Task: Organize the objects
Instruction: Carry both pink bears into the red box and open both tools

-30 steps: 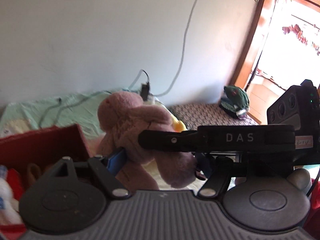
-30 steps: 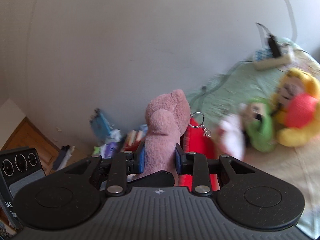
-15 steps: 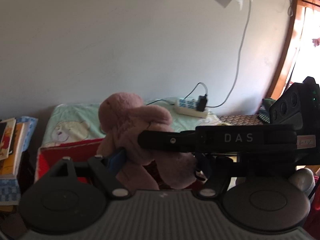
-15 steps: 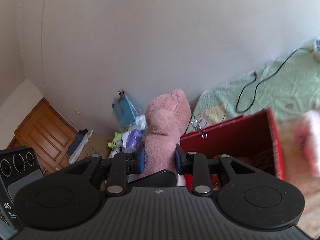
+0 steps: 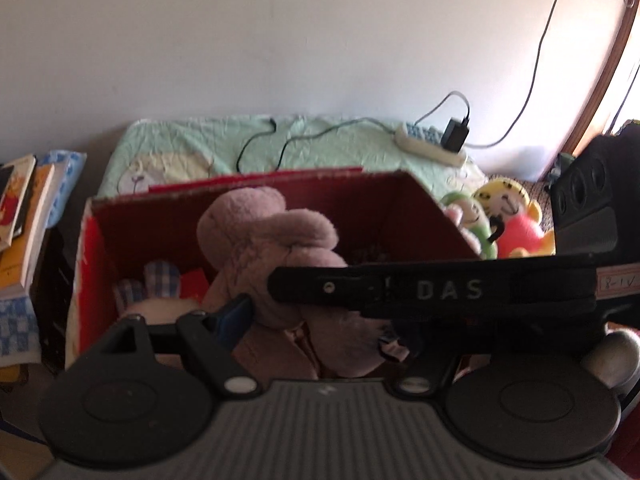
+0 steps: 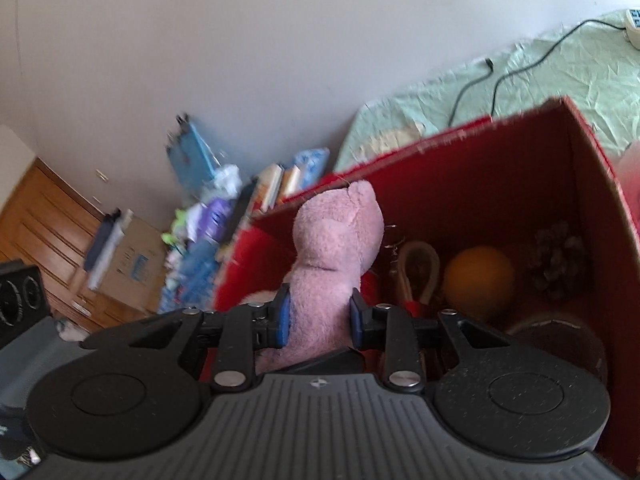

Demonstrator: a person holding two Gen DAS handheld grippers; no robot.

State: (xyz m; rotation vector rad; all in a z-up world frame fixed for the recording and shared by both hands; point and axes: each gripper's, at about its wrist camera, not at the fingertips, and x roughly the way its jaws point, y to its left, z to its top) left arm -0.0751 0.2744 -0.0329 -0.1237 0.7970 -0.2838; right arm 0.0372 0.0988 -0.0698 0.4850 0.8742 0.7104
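1. Gripping the pink plush toy (image 6: 334,264), the right gripper (image 6: 320,316) has both blue pads pressed into the toy's narrow lower body; the jaw gap is small and unchanged across the last second.
2. Left gripper (image 5: 316,320): one blue pad (image 5: 232,316) presses on the toy's flank at 9 o'clock of the body. The opposite finger is hidden behind the right gripper's black bar marked "DAS", which crosses this view at 3 o'clock. Jaws stand about half wide; I judge them closed on the toy's bulkier part, same width as a second ago.
3. Change: a second ago the toy hung before bare wall and bed, with the red cardboard box (image 5: 432,208) only at the frame edge. Now the box fills the middle of both views and the toy sits over its open mouth, head near 12 o'clock against the far wall.
4. Box contents, right wrist view: orange ball (image 6: 478,278) and pine cone (image 6: 558,264) at 3 o'clock of the toy. Left wrist view: checked fabric item (image 5: 160,280) at 9 o'clock.
5. Outward: yellow and green plush toys (image 5: 504,216) lie on the bed at 3 o'clock of the box; power strip (image 5: 430,146) at 1 o'clock; books (image 5: 24,216) at 9 o'clock.
6. Judgement: carry phase is ending. Lowering and release remain; toy not yet resting inside.
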